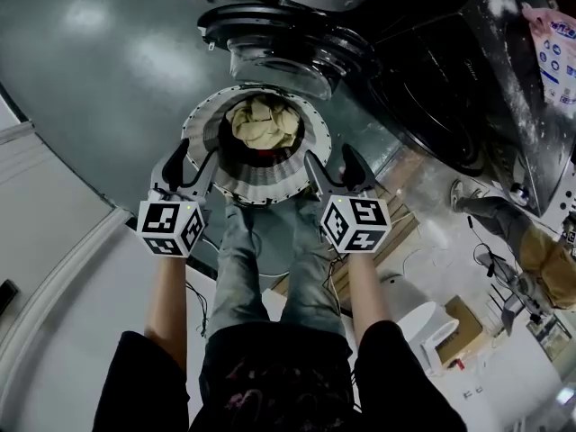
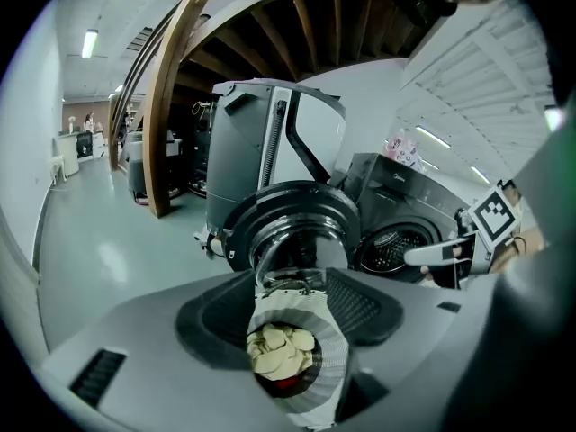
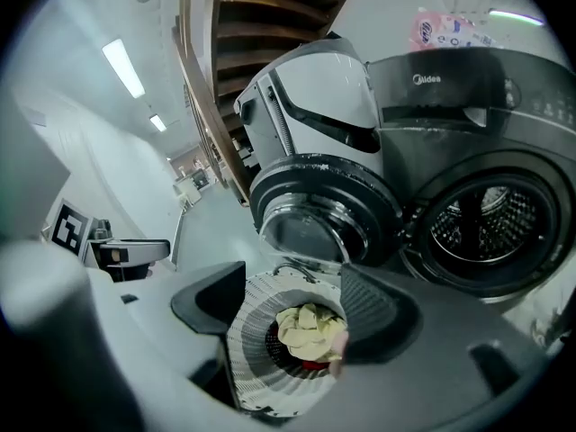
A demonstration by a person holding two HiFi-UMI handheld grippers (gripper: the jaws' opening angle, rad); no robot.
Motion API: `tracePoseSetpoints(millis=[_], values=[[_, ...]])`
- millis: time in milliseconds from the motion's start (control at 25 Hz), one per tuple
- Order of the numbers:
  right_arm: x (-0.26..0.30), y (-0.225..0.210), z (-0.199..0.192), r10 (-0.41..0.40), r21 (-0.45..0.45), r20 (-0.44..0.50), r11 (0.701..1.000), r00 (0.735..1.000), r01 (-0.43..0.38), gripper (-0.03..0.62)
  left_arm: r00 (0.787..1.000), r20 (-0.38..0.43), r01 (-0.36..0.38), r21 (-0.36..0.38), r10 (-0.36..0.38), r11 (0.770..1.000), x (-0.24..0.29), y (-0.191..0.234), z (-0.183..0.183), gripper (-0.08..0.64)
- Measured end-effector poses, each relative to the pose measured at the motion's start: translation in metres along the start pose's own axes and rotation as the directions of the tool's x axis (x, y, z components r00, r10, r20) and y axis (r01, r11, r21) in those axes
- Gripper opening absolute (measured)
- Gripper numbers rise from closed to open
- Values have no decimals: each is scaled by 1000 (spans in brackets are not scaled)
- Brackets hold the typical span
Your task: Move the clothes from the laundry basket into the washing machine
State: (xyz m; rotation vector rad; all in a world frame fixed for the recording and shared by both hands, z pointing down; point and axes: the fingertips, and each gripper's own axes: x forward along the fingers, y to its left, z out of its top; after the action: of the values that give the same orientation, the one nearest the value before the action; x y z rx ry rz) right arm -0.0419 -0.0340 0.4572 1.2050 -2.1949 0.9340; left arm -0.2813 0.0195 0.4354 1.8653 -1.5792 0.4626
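Observation:
A round, ribbed white laundry basket point(image 1: 207, 174) stands on the floor in front of me. A pale yellow cloth point(image 1: 263, 122) lies in it on top of something red. My left gripper point(image 1: 191, 166) hangs over the basket's left rim and my right gripper point(image 1: 335, 169) over its right rim. Both are open and hold nothing. In the left gripper view the cloth point(image 2: 281, 347) shows between the spread pads point(image 2: 364, 306). The right gripper view shows the cloth point(image 3: 310, 327) the same way. Beyond the basket, the dark washing machine's door point(image 1: 279, 48) hangs open beside its drum point(image 3: 486, 223).
A grey-and-white machine point(image 2: 270, 133) stands behind the open door. A curved wooden beam point(image 2: 166, 106) rises at the left. My legs in jeans point(image 1: 270, 259) are just behind the basket. A cardboard box point(image 1: 463, 318) and cables lie on the floor at right, near another person's leg point(image 1: 504, 219).

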Motion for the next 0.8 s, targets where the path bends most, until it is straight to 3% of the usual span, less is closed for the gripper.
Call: tracePoseSetpoints(millis=[240,480,680,800], values=[[46,-5,-37,7,9,-47,1000,999,-7,333,1000,-8,-3,-37,3,999,36,14,-38,259],[90,-22,-83,1,57,-101,998,995,5,333,998,-67,-3,-68,-2,998,81,28,-87,259],[121,-34,-114,-13,102,-137,994,991,27,333,994,-106,-14,-134,0,991,118,37,-124,259],[142,-42,-129,-20,119,-149,992,989,38,333,993,-118,-14,-130,-1,991,138,40,-140,259]])
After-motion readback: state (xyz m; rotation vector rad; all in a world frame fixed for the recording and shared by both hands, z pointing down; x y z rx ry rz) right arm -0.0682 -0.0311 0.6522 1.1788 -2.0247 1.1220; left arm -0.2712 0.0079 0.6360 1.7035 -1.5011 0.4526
